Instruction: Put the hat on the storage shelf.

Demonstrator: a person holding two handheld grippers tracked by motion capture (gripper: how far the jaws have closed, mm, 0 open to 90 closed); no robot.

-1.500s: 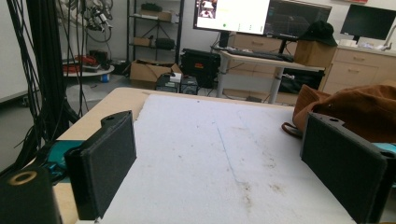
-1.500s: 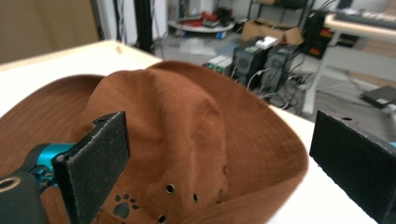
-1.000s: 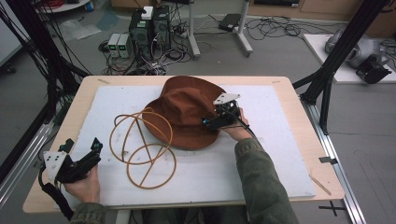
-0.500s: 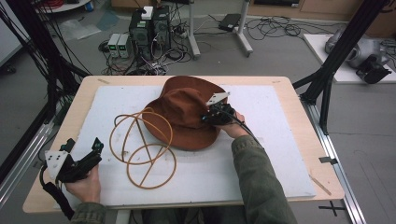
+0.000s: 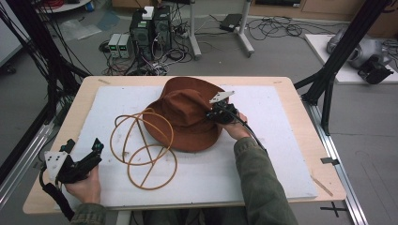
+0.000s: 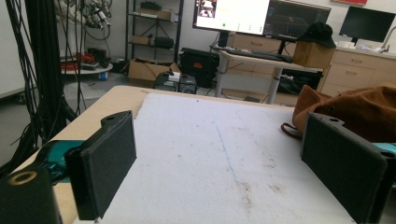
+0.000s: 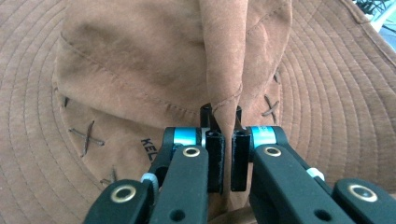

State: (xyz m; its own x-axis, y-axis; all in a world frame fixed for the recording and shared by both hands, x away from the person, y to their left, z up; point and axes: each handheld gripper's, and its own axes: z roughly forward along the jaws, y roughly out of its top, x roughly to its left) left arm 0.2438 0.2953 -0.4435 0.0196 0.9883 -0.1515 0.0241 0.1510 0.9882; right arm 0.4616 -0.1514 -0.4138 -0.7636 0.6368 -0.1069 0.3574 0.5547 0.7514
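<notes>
At the table's near left corner, the left gripper [image 5: 82,157] rested in a hand [image 5: 84,187], its jaws spread wide with nothing between them. From that gripper's own camera, the two black pads [image 6: 105,163] framed bare, lightly stained white mat [image 6: 210,154]. Just beyond and to the right, a tan cord [image 5: 141,145] lay in loose loops on the mat [image 5: 281,154], its far loop touching the near left brim of the hat [image 5: 183,117]. The brown hat sat toward the far middle of the table [image 5: 300,93] (crown up, brim flat on the mat). At its right side the right gripper [image 5: 220,112] was clamped on a fold of the crown's fabric. Seen from the right gripper's camera, the jaws stood nearly together, with a vertical pleat of the hat [image 7: 140,70] pinched between them and cross-stitches showing on the brim. Cables and computer boxes [image 5: 145,30] lay on the floor past the far edge.
</notes>
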